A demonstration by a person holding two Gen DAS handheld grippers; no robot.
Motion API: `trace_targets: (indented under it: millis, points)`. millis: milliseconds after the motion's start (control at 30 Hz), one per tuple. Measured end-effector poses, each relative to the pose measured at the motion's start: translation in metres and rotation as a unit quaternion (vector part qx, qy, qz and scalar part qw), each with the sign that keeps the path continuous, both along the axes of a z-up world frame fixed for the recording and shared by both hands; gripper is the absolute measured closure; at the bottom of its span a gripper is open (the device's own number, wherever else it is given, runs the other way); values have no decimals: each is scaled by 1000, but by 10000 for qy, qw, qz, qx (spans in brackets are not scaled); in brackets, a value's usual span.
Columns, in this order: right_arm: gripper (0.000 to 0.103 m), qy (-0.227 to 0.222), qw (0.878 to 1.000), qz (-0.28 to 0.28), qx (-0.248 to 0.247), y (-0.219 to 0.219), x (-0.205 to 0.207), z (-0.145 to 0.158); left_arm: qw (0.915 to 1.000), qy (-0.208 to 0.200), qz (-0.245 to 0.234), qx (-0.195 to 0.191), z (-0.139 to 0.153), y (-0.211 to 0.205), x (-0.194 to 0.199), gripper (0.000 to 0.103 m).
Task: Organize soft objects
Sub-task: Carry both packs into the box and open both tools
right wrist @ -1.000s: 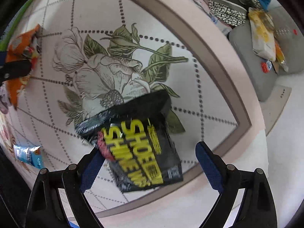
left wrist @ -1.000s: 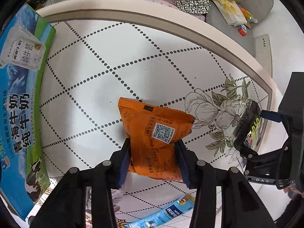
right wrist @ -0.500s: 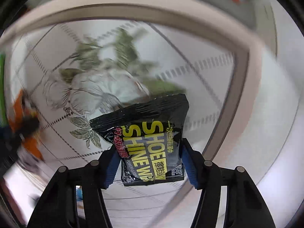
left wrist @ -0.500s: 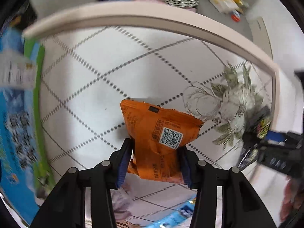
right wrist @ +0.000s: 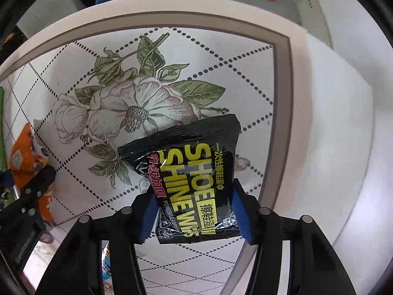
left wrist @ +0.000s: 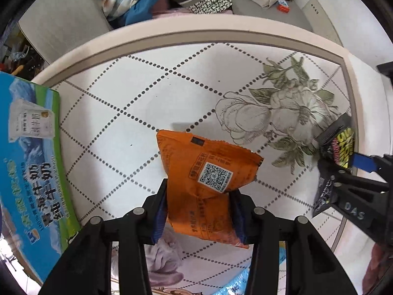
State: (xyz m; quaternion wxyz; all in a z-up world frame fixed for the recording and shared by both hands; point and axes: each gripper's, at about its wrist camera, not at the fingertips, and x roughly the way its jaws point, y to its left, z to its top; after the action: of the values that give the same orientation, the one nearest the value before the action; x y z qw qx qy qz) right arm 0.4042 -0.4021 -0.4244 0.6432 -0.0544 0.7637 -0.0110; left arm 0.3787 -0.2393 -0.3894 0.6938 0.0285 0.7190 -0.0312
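Left wrist: left tool (left wrist: 199, 211) clamped on orange snack packet (left wrist: 206, 172), held above the table (left wrist: 147, 93), milk carton box (left wrist: 29, 162) at 9 o'clock. Judgement: keep the squeeze light and carry level, since the packet is puffy, creased at the pinch, QR label up

Right wrist: right tool (right wrist: 194, 217) clamped on black shoe shine wipes pack (right wrist: 196, 179), over the table's flower print at 12 o'clock. Glossy film, could slip; lower flat before letting go

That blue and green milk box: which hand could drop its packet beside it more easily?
Probably the left. Its tongs, clamping the orange packet, are nearer the milk box; the right tongs hold the black wipes pack beyond it.
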Motion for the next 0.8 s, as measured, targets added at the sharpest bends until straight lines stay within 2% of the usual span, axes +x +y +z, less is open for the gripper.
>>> trace_targets:
  millis: [167, 333, 367, 400, 567, 600, 667, 800]
  points:
    - [49, -188, 9987, -386, 267, -4, -30, 25, 9995, -264, -51, -168, 28, 0, -19, 62]
    - [49, -532, 9956, -581, 513, 2, -60, 71, 9972, -599, -126, -430, 68, 11, -45, 62]
    - [49, -628, 9941, -629, 614, 5, -66, 86, 9962, -694, -134, -511, 81, 18, -51, 62]
    - [49, -687, 9930, -668, 690, 27, -55, 89, 9955, -754, -132, -564, 92, 25, -55, 62]
    - [49, -1115, 9855, -670, 1090, 61, -92, 158, 9886, -1266, -150, -807, 164, 96, -82, 62]
    - [49, -1182, 9838, -658, 1175, 55, -102, 167, 9872, -1364, -125, -817, 178, 110, -87, 62]
    - [49, -1334, 9796, -629, 1367, 80, -109, 193, 9851, -1491, -89, -857, 198, 138, -95, 62]
    - [49, -1519, 9721, -538, 1705, 137, -129, 227, 9847, -1575, 66, -744, 215, 198, -108, 62]
